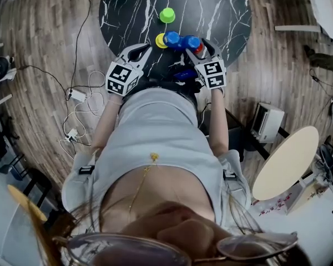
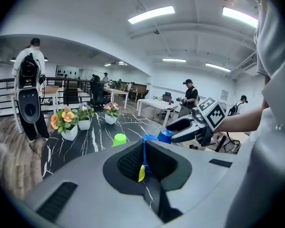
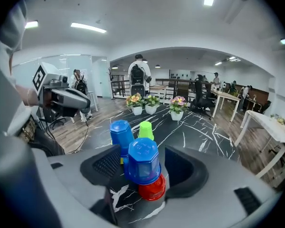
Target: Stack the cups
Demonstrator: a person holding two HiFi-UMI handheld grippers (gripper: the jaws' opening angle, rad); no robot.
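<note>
On the black marble table (image 1: 222,10) a green cup (image 1: 167,15) stands upside down at the far side. Nearer, a blue cup (image 1: 171,39) sits upturned on a yellow cup (image 1: 160,41). Beside it another blue cup (image 3: 143,159) rests upturned over a red cup (image 3: 152,189). My right gripper (image 3: 143,161) is open, with this blue-on-red pair between its jaws and a gap showing on the right side. My left gripper (image 2: 143,161) is shut and empty, just left of the blue-on-yellow pair (image 2: 149,138), which shows through the slit.
Small flower pots (image 3: 152,106) line the table's far edge. Cables and a power strip (image 1: 77,96) lie on the wooden floor to the left. A round beige table (image 1: 286,162) stands at the right. Several people and desks fill the office behind.
</note>
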